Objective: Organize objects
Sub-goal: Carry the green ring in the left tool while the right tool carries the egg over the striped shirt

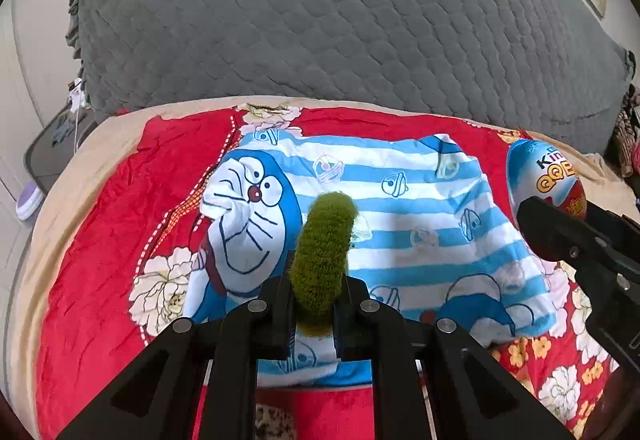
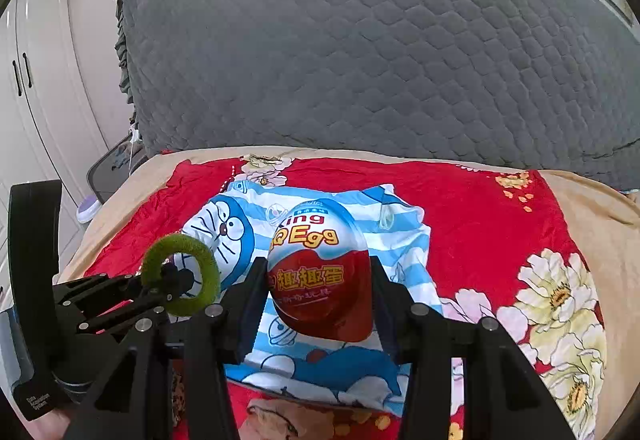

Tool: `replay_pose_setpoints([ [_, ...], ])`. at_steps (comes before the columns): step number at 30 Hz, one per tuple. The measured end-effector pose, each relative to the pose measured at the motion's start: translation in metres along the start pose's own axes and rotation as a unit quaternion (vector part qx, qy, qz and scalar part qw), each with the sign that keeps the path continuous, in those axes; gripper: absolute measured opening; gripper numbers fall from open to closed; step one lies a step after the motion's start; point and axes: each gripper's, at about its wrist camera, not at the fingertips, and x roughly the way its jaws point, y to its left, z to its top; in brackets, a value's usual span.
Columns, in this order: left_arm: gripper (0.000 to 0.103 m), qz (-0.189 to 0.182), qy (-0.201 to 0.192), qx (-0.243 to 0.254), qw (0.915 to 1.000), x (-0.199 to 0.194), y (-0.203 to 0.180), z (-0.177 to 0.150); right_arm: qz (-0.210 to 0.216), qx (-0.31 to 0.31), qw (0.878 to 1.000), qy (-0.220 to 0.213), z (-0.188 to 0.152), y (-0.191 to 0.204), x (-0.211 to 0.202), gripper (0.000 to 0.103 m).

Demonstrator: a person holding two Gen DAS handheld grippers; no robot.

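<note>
My left gripper (image 1: 314, 314) is shut on a fuzzy green hair ring (image 1: 322, 260), seen edge-on and standing up between the pads. The right wrist view shows the same ring (image 2: 180, 276) as a loop in the left gripper (image 2: 170, 286). My right gripper (image 2: 318, 294) is shut on a large toy egg (image 2: 318, 272) with a white-and-blue top and a red bottom. That egg (image 1: 544, 175) also shows at the right of the left wrist view. Both hang above a blue-and-white striped cartoon cat garment (image 1: 400, 207) spread on a red flowered blanket (image 1: 100, 240).
A grey quilted cover (image 1: 340, 19) fills the bed beyond the blanket. A tan sheet (image 2: 592, 207) borders the red blanket. White wardrobe doors (image 2: 36, 79) stand at the left, with a mat and a small purple-white object (image 2: 89, 209) on the floor.
</note>
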Motion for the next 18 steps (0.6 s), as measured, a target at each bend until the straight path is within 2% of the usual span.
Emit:
replay_pose_setpoints([
  [9, 0.014, 0.005, 0.004, 0.006, 1.0000, 0.029, -0.002, 0.011, -0.002, -0.005, 1.000, 0.019, 0.010, -0.005, 0.036, 0.048],
  [18, 0.014, 0.009, 0.019, 0.008, 0.9997, 0.077, -0.003, 0.023, -0.003, 0.005, 0.998, 0.061, 0.008, -0.015, 0.089, 0.048],
])
